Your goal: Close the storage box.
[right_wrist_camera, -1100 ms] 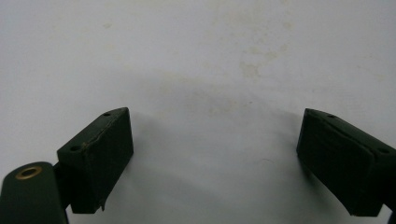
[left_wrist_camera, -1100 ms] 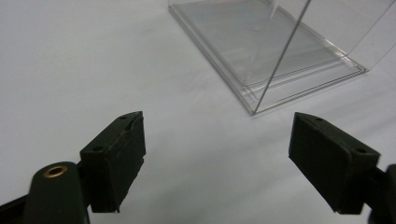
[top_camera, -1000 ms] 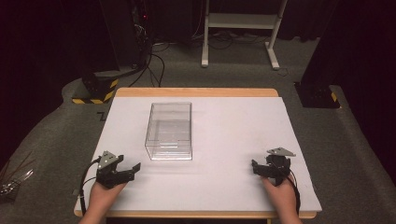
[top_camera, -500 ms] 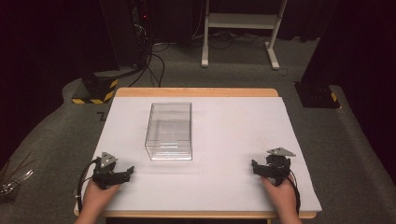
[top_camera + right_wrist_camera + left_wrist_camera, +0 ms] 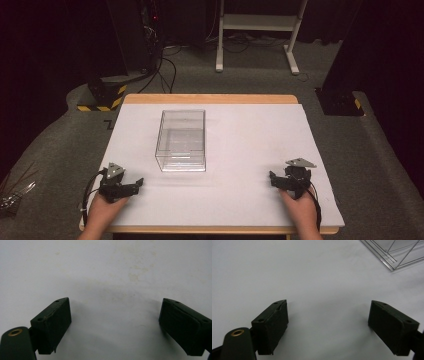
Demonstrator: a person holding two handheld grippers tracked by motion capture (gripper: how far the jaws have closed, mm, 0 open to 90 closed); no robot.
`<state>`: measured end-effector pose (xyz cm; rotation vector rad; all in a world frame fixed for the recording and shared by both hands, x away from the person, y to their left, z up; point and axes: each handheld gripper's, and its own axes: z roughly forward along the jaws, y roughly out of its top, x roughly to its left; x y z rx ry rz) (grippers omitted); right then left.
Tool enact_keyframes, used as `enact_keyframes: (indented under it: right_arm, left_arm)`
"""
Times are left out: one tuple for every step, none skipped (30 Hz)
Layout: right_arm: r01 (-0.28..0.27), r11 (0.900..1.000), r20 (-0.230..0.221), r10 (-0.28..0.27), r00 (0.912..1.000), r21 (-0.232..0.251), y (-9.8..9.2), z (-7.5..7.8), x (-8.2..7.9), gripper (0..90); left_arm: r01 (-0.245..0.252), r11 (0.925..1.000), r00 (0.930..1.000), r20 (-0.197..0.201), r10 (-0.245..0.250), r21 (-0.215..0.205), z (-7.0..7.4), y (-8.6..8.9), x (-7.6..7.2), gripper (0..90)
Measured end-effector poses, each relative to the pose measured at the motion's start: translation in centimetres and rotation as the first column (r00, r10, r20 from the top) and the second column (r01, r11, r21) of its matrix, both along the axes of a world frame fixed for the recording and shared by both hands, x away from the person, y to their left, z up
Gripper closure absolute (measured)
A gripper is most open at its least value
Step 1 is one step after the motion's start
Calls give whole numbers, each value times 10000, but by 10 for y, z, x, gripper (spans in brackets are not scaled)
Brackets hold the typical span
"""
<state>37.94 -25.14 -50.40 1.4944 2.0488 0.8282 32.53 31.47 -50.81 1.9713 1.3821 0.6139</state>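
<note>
A clear plastic box (image 5: 181,140) stands upright and empty on the white table cover, left of centre. Its near corner (image 5: 395,255) shows at the top right of the left gripper view. My left gripper (image 5: 133,184) rests near the front left of the table, pointing right, below and left of the box. It is open (image 5: 328,322) with nothing between its jaws. My right gripper (image 5: 273,178) rests near the front right, pointing left. It is open (image 5: 113,322) over bare white surface with faint stains.
The white cover (image 5: 250,135) lies over a wooden table whose edge (image 5: 210,99) shows at the back. Beyond the table stand a white frame's legs (image 5: 255,30) and floor cables (image 5: 165,65). Black weights with yellow stripes (image 5: 102,95) sit at the back left.
The left gripper has drifted slightly back toward the table's front left edge. The right gripper and the box have stayed put.
</note>
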Motion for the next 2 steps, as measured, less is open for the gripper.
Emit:
enact_keyframes:
  right_arm:
    - [9,10000,-3,-9,10000,6,0,0,0,105]
    - [9,10000,-3,-9,10000,6,0,0,0,105]
  left_arm:
    - [-6,10000,10000,-3,6,-29,0,0,0,166]
    - [-6,10000,10000,-3,6,-29,0,0,0,166]
